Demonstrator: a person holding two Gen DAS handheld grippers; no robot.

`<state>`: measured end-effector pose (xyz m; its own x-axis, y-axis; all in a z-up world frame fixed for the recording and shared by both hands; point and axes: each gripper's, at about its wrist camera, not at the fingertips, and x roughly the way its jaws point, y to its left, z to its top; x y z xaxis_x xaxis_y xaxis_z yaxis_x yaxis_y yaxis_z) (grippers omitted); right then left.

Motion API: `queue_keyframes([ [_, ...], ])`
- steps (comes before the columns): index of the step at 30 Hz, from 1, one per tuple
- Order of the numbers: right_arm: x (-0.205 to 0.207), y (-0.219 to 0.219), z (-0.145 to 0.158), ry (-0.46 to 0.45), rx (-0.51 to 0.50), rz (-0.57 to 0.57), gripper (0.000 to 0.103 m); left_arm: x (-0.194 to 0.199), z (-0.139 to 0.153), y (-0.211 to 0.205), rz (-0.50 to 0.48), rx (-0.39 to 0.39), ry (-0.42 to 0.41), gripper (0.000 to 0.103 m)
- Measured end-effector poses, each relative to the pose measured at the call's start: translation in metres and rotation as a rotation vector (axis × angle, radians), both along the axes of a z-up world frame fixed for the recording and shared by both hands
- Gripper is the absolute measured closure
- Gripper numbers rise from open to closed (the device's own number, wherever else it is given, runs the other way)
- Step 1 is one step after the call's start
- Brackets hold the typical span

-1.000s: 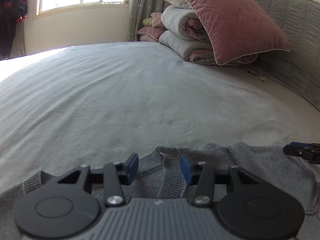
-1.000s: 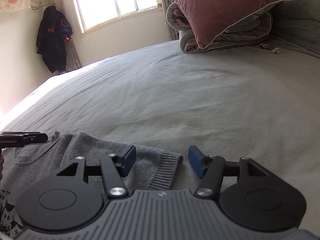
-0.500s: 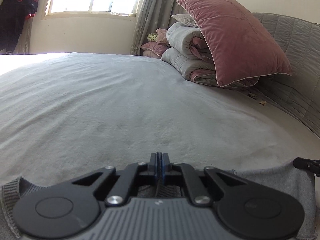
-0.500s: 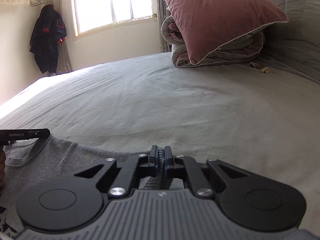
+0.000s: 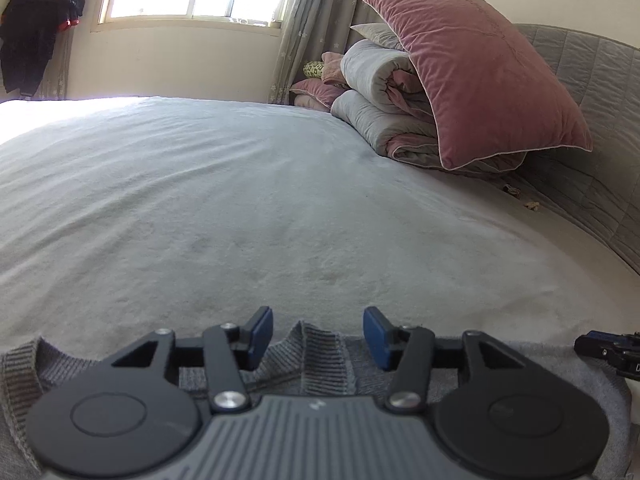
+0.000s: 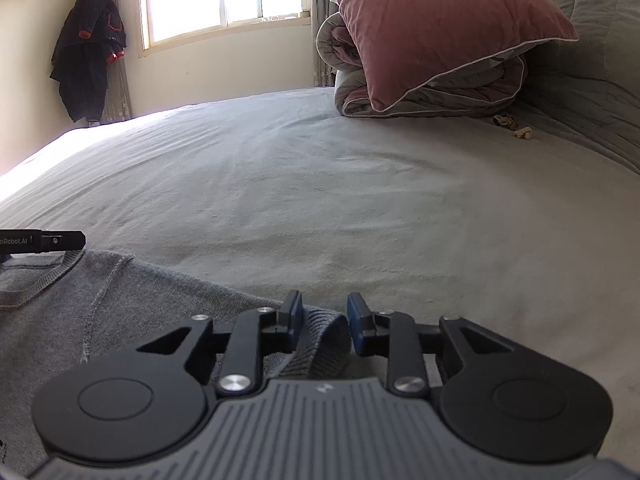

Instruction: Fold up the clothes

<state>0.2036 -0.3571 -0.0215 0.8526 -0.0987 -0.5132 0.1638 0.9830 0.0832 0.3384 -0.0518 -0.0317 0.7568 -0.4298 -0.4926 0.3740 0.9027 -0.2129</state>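
Left wrist: ribbed knit sweater (image 5: 320,354) hem, perhaps pinched, puckers.

Readable text in the two wrist views

Only one marking is showing clearly: white lettering "nRobot.AI", cut off at the picture's left edge, is running along the black finger of the left hand-held gripper (image 6: 44,241) in the right wrist view. A small pale logo mark is sitting on each gripper's ribbed grey body, too small to read.
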Motion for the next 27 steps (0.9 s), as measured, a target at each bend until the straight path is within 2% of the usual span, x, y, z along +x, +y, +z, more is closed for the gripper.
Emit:
queue_keyframes([
  [2,-0.004,-0.003,0.006,-0.025,0.019,-0.003,0.053,-0.01,0.007,0.004,0.005,-0.014,-0.009,0.052],
  [5,-0.008,-0.002,0.015,-0.071,0.054,0.059,0.053,-0.031,0.016,0.011,-0.026,-0.037,-0.028,0.051],
  [8,-0.009,0.012,0.018,-0.089,0.068,0.192,0.053,-0.05,0.017,0.019,-0.071,-0.057,-0.025,0.047],
  [11,-0.005,0.035,0.014,-0.057,0.014,0.323,0.053,-0.066,0.01,0.027,-0.115,-0.047,-0.021,0.044],
  [14,0.003,0.047,0.001,0.03,0.0,0.417,0.053,-0.076,-0.001,0.04,-0.121,-0.02,0.018,0.044],
  [17,0.004,0.046,-0.004,0.066,-0.024,0.424,0.049,-0.084,-0.008,0.059,-0.088,-0.06,0.074,0.044],
  [20,-0.002,0.035,-0.004,0.079,-0.062,0.382,0.04,-0.098,-0.008,0.082,-0.059,-0.103,0.106,0.043],
  [23,-0.004,0.024,-0.003,0.074,-0.034,0.338,0.039,-0.118,-0.005,0.102,-0.025,-0.059,0.105,0.042],
  [27,-0.006,0.029,0.006,0.052,-0.035,0.341,0.039,-0.146,0.002,0.137,0.05,-0.017,0.118,0.04],
])
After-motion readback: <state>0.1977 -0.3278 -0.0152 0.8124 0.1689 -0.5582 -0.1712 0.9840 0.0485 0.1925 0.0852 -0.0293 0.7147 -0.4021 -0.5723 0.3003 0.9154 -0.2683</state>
